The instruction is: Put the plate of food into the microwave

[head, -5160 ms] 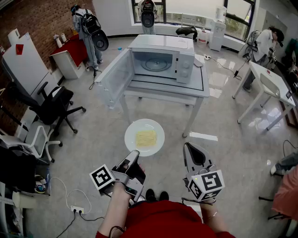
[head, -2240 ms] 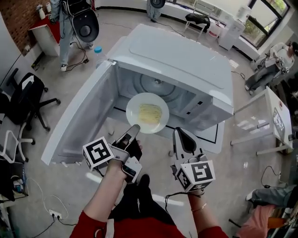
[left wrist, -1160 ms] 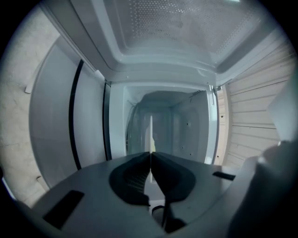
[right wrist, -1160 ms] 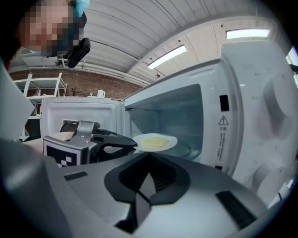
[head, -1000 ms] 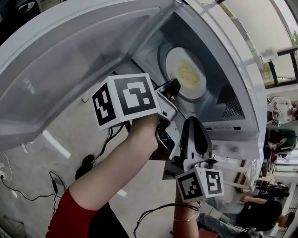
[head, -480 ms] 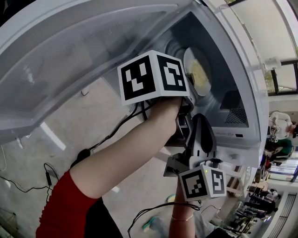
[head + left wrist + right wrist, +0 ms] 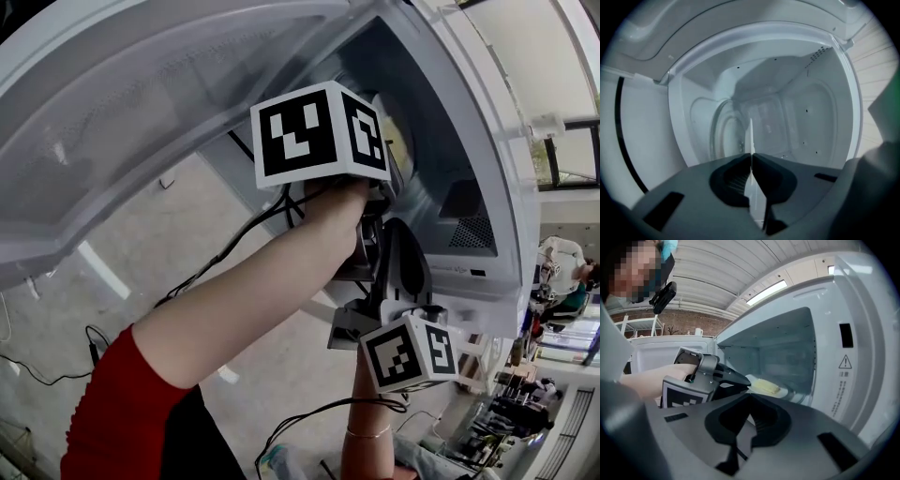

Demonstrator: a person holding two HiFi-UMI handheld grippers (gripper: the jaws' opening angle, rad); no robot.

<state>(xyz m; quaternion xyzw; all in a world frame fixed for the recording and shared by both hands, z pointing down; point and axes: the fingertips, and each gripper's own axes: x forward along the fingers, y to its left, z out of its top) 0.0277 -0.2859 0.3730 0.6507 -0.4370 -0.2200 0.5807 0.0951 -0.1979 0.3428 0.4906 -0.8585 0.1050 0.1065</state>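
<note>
Step in hand: placing. The left gripper (image 7: 751,158) is reaching into the open microwave (image 7: 487,197), carrying the white plate (image 7: 785,392) by its near rim. Its jaws are pinching narrow on that rim. In the left gripper view the plate is showing edge-on, a thin white line running out from between the pads toward the back wall. Yellow food (image 7: 765,386) is lying on the middle of the plate.

The plate is sitting inside the cavity, past the microwave's front edge and low over the glass turntable (image 7: 724,136). I cannot tell whether it is touching the turntable. The door (image 7: 141,112) is standing swung wide at the microwave's left side, clear of the opening.

The right gripper (image 7: 750,395) is waiting outside, just in front of the microwave's front edge and below the left one. Its jaws are pressing together with nothing between them.

Judgement: the task is looking nearly done, with the plate in but not yet let go. The next move is calling for setting the plate flat on the turntable, roughly centred. After that comes easing the left jaws apart and drawing that gripper straight back out, without dragging the rim or clipping the cavity edge. Keeping the plate level matters here, or the food is likely going to slide.
</note>
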